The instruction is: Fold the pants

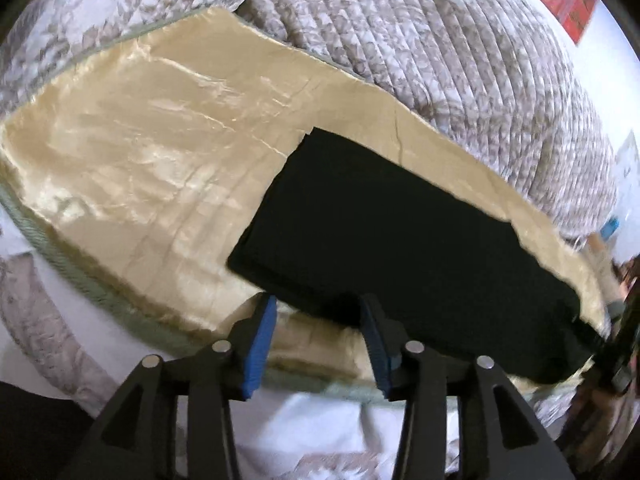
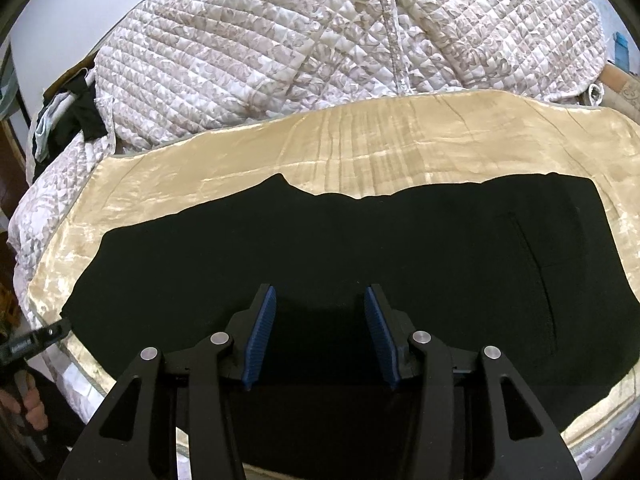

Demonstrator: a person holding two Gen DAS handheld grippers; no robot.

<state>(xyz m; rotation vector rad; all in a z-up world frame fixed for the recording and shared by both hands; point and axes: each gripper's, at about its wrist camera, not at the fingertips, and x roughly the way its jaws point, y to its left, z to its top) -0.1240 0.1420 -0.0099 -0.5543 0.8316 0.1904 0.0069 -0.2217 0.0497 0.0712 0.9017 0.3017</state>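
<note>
Black pants (image 2: 320, 240) lie flat and lengthwise on a golden satin blanket (image 2: 360, 148), with a pocket seam toward their right end. My right gripper (image 2: 320, 292) hovers open over the middle of the pants near their front edge, and nothing is pinched between its blue pads. In the left wrist view the pants (image 1: 380, 220) run from the centre to the lower right, leg hems at the upper left. My left gripper (image 1: 318, 304) stands open at the near edge of the pants, its pads apart and not pressing cloth. Its tip (image 2: 52, 334) shows by the pants' left end.
A heaped quilted floral bedspread (image 2: 300, 52) fills the far side of the bed. Dark clothes (image 2: 80, 116) lie at the far left. A person's hand (image 2: 32, 408) holds the left gripper at the bed's lower left. White sheet (image 1: 320, 420) hangs at the front edge.
</note>
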